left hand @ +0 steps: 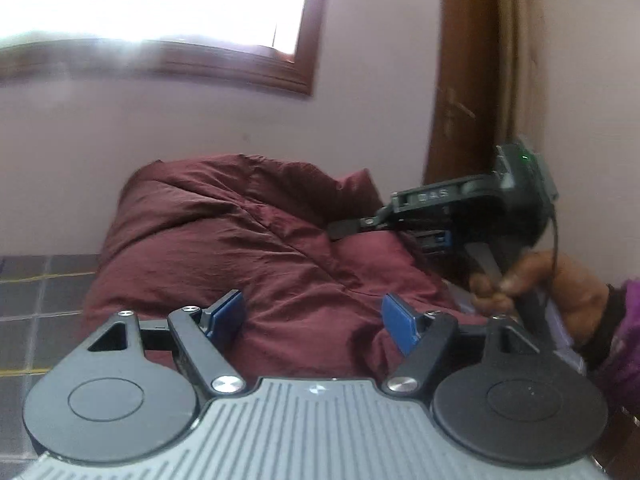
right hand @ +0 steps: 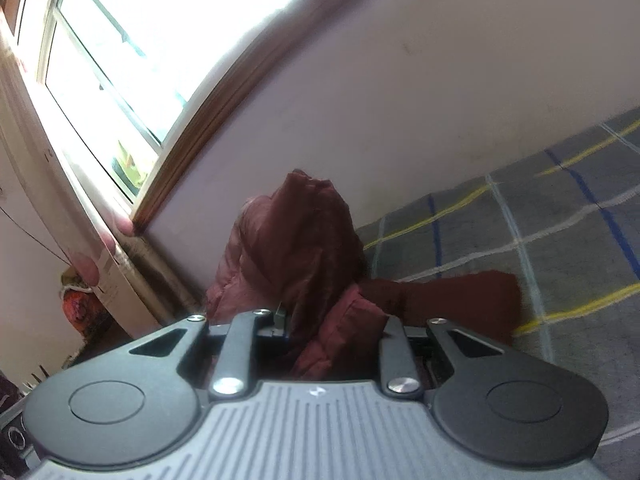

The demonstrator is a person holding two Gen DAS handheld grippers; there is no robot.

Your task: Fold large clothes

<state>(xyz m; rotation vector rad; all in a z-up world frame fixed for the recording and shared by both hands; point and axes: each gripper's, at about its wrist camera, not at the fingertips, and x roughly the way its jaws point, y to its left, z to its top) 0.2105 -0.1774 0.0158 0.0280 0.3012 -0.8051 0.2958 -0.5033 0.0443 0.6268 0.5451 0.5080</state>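
Note:
A dark red padded jacket (left hand: 240, 232) lies heaped on the grey checked bed cover (left hand: 40, 304). My left gripper (left hand: 312, 320) is open, and its blue pads (left hand: 226, 314) stand apart just in front of the heap with no cloth pinched between them. My right gripper (left hand: 340, 230) reaches in from the right, held by a person's hand (left hand: 560, 292), with its tip at a fold of the jacket. In the right wrist view the right gripper (right hand: 332, 320) is shut on a bunch of the jacket (right hand: 296, 240), which rises in a peak and hides the fingertips.
The bed cover (right hand: 520, 220) spreads to the right of the jacket. A pale wall runs behind the bed, with a bright wood-framed window (left hand: 160, 0) above it. A wooden post (left hand: 464, 80) stands at the right. Clutter sits on the floor (right hand: 80, 308) under the window.

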